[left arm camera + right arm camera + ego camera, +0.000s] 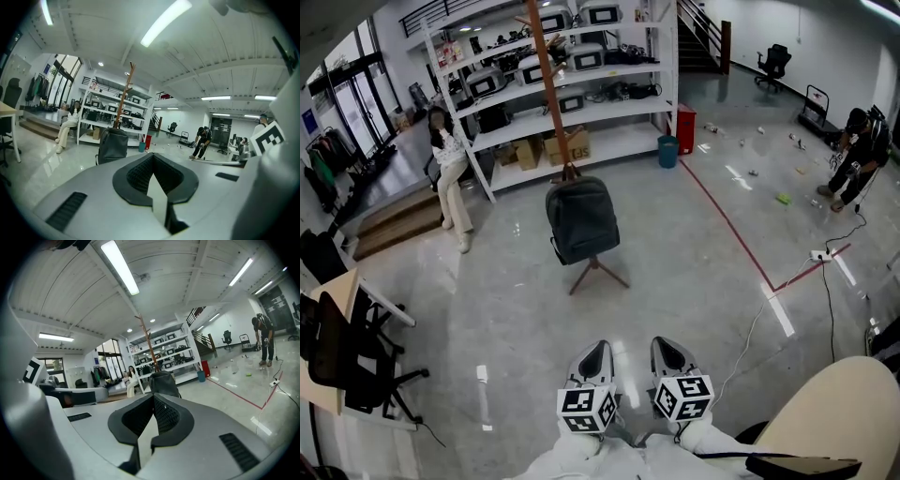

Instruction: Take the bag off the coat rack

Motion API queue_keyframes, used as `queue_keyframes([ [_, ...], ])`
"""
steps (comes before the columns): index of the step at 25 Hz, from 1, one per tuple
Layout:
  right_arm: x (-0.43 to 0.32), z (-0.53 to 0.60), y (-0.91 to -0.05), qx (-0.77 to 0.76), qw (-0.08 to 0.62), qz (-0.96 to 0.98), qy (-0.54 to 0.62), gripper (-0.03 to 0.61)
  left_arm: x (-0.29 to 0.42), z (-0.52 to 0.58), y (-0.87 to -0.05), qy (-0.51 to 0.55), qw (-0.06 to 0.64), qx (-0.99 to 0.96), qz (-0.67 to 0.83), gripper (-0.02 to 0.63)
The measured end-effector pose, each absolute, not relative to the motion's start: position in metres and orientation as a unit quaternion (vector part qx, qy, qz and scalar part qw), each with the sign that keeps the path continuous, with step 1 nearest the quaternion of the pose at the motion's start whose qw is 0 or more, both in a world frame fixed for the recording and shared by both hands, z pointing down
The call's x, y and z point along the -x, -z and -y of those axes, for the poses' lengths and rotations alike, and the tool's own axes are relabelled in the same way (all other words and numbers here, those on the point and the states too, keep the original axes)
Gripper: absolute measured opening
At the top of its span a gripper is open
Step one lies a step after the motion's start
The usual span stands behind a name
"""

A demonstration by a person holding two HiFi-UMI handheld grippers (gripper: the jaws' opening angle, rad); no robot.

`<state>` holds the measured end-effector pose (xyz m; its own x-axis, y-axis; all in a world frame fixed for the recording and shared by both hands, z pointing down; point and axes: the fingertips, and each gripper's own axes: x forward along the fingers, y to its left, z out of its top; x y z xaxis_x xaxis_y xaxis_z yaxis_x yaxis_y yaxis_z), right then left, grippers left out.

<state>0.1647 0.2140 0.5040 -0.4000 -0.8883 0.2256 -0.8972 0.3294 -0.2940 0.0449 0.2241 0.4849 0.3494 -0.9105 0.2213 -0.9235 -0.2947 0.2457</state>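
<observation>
A dark grey backpack (581,220) hangs low on a wooden coat rack (548,84) out on the grey floor, ahead of me and some way off. My left gripper (593,361) and right gripper (670,354) are side by side at the bottom of the head view, both pointing toward the bag and well short of it. Both are shut with nothing between the pads. The left gripper view shows the bag (112,146) beyond the closed left gripper (153,156). In the right gripper view the bag (164,383) stands just past the closed right gripper (153,397).
White shelving (581,94) with equipment stands behind the rack. A person (450,169) sits at the left by wooden steps; another (858,150) bends over at the far right. Black chairs (337,347) stand left, a pale round table (834,412) bottom right, cables (820,255) on the floor.
</observation>
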Motion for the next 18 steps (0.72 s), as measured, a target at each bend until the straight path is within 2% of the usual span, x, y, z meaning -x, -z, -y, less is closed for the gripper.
queue_keyframes([
  [18,-0.125,-0.132,-0.507,-0.545,0.016,0.818,-0.185,0.011,-0.001,-0.14,-0.487,-0.016,0.165,-0.8,0.576,0.002],
])
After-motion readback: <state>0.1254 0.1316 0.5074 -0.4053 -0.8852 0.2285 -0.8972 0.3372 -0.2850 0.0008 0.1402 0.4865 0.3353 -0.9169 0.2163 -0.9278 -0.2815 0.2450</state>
